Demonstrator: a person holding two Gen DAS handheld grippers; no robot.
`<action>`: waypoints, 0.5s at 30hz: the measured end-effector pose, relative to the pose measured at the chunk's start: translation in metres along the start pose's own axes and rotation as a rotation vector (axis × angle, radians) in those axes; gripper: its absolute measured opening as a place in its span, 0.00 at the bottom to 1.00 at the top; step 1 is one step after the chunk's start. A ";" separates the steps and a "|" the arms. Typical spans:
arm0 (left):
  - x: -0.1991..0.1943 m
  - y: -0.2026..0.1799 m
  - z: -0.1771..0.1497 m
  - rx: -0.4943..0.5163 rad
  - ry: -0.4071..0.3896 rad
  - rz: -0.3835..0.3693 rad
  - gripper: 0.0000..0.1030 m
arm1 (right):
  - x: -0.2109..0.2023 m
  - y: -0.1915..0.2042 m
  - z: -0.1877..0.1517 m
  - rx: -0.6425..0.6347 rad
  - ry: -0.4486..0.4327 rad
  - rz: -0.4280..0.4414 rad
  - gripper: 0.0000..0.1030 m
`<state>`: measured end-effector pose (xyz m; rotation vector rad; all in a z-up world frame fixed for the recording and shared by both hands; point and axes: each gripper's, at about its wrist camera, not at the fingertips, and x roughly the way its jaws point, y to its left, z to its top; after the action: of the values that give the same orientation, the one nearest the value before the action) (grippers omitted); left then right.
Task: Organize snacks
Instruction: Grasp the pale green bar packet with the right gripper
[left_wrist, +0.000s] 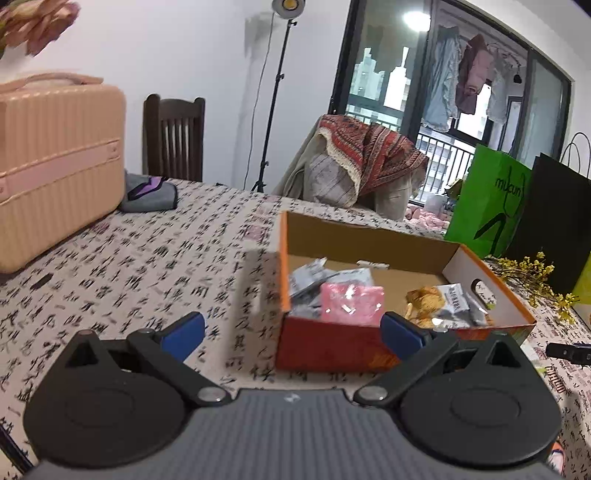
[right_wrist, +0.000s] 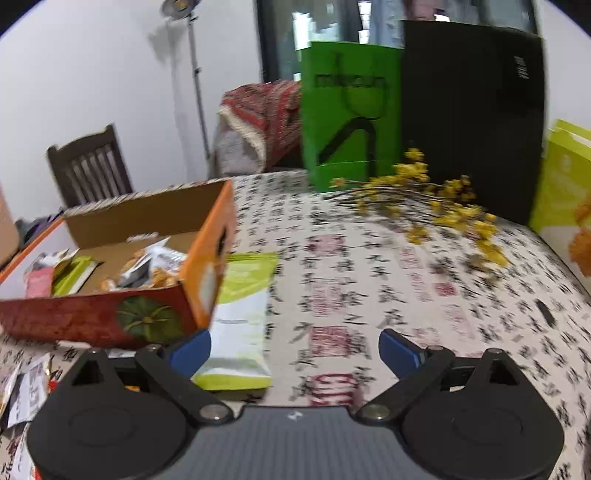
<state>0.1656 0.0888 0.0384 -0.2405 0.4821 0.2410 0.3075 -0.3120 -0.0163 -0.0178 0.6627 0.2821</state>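
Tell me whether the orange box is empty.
Not empty. The orange box is open-topped and holds a pink packet and other snack packets.

Green paper bag (left_wrist: 487, 199) bears "mibcun"-like lettering; tablecloth (left_wrist: 147, 258) printed with calligraphy

Left gripper (left_wrist: 292, 334) and right gripper (right_wrist: 294, 350) both gape wide — seemingly empty, tilted downward.

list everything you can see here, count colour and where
cardboard box: 1, orange-red, open on the table
snack packets: several, pink, grey, golden, in the box
green-white packet: 1, on the table beside the box
tablecloth: 1, white with black script
case: 1, pink, table's far left
paper bags: 2, green and black, far edge
yellow flowers: 1 sprig, before the bags
left claw: open, empty
right claw: open, empty
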 end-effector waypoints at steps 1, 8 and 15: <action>0.000 0.002 -0.001 -0.004 0.002 0.002 1.00 | 0.004 0.006 0.001 -0.022 0.010 0.012 0.94; -0.001 0.014 -0.006 -0.034 0.017 0.012 1.00 | 0.029 0.033 0.007 -0.105 0.075 -0.005 0.83; -0.004 0.014 -0.011 -0.035 0.026 -0.004 1.00 | 0.037 0.031 0.000 -0.071 0.117 0.026 0.47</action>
<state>0.1535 0.0982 0.0284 -0.2787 0.5036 0.2426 0.3270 -0.2728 -0.0370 -0.0946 0.7688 0.3312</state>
